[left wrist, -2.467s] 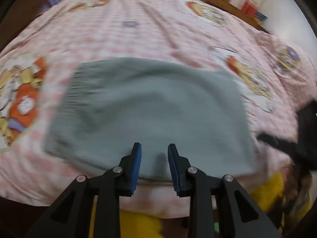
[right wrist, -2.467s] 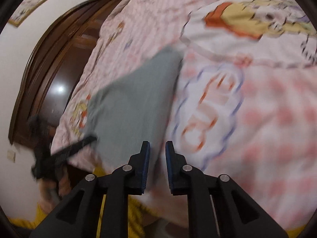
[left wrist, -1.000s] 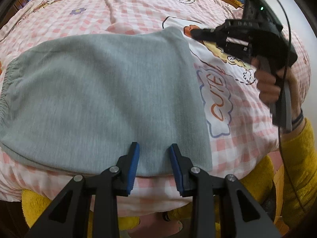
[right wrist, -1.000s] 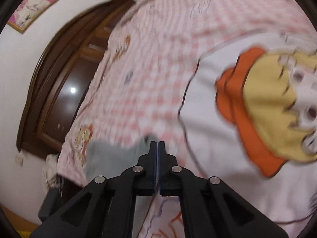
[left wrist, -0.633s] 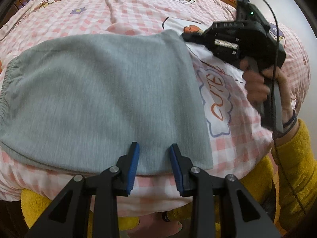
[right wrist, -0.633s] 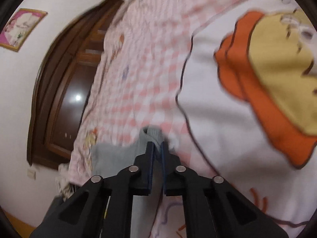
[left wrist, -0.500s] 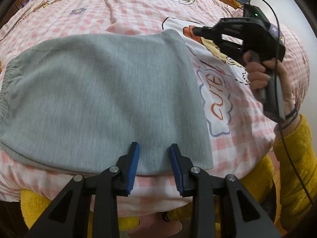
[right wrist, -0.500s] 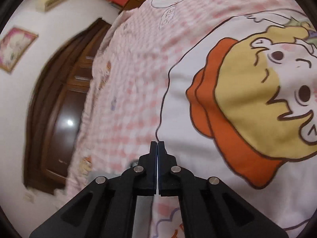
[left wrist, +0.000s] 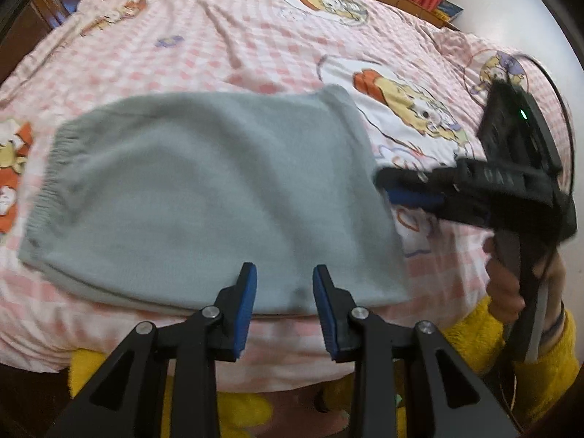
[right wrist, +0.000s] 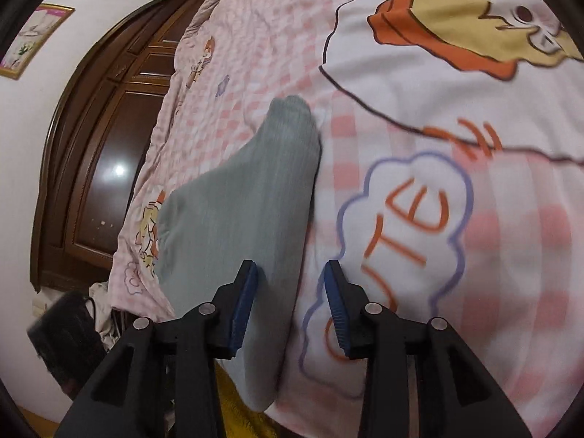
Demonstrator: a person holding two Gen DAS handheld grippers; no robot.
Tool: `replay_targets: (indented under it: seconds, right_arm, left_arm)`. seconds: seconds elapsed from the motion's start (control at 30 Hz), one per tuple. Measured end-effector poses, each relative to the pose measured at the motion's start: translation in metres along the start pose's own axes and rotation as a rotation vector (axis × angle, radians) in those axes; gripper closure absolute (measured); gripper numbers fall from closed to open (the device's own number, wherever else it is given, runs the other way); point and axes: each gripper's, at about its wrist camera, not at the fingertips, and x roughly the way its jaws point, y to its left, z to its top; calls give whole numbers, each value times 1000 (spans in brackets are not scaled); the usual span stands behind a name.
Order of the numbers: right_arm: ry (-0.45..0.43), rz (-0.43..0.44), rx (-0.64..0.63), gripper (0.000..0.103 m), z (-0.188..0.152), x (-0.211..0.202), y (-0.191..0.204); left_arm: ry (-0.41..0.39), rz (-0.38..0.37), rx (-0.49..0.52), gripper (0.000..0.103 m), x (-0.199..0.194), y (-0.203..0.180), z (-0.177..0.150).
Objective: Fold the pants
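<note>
The grey pants [left wrist: 204, 197] lie folded flat on the pink checked bed, elastic waistband at the left, folded edge at the right. They also show in the right wrist view [right wrist: 248, 204]. My left gripper [left wrist: 284, 295] is open and empty, hovering over the pants' near edge. My right gripper [right wrist: 292, 295] is open and empty, straddling the pants' right edge near the front of the bed. It also shows in the left wrist view [left wrist: 405, 186], just right of the pants.
The bed cover [left wrist: 255, 36] has cartoon prints and a "CUTE" patch [right wrist: 408, 226]. A dark wooden wardrobe [right wrist: 95, 153] stands beyond the bed. Yellow sleeves [left wrist: 547, 365] show below the bed's front edge [left wrist: 284, 361].
My right gripper has opened and drawn back from the pants' far right corner toward the front along their right edge. The left gripper stays open over the near edge.
</note>
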Motion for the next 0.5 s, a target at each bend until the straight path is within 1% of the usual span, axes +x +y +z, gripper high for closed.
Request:
replay_targets:
  seconds: [0.1,0.2,0.4,0.43,0.47,0.5]
  right_arm:
    - [27,10,12,64,-12,1,2]
    - [31,-28,-11,64,-18,6,11]
    - [-4,-88,-38,64,-22,18,26]
    - [-15,-87,-37,67,-22,17,27]
    - [-23,-89,-39,78,-23,18,28]
    - [-28,-98,-45,82,-23,17,30]
  left_arm:
    - [-21,41,-17,70,-7,16,2]
    - [-38,98,-30,70,-13,34,3]
    - [-56,182,-70,70,-19,73,1]
    - [-55,196,-76,70,-18,79,1]
    - [-48,211,-89,70,-15,88,0]
    - [-42,211,-98,70,-13,93,-2]
